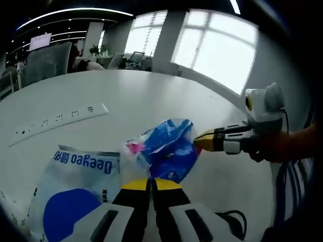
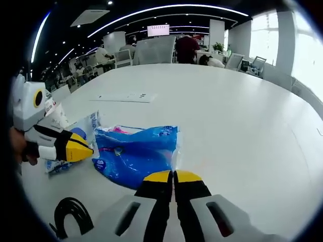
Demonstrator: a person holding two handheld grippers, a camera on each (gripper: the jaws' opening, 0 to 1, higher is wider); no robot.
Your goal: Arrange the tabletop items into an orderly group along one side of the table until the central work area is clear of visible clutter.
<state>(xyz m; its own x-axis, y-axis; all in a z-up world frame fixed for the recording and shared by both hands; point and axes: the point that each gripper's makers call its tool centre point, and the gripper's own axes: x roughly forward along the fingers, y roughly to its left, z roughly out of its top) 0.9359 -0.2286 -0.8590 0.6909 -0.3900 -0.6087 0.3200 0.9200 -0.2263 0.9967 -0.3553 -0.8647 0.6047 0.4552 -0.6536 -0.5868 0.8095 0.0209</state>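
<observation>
A wide white bench [image 1: 151, 96] in an open office carries a few soft packets. Near its middle lies a crinkled blue plastic packet [image 1: 169, 148] with a pink patch, and both tools meet at it from opposite edges. In the left gripper view, the left tool [image 1: 151, 182] rises from the bottom with its yellow-tipped jaws pressed together on the packet's near edge, while the right tool [image 1: 202, 141] comes in from the right, its yellow tip touching the packet's far side (a hand and sleeve hold it from behind). In the right gripper view, the right tool's jaws are likewise closed together at the edge of the same blue packet [image 2: 136, 154], and the left tool [image 2: 83, 151] points in from the left, its tip at the packet's opposite end. Just beside the blue packet, towards the left tool, lies a larger white packet with a blue circle [image 1: 75, 186] and blue lettering, flat on the bench. Farther off on the bench rests a long white power strip [image 1: 60, 121]. A black cable [image 2: 70, 214] coils near the bench's edge. Office chairs, desks and bright windows stand beyond.
</observation>
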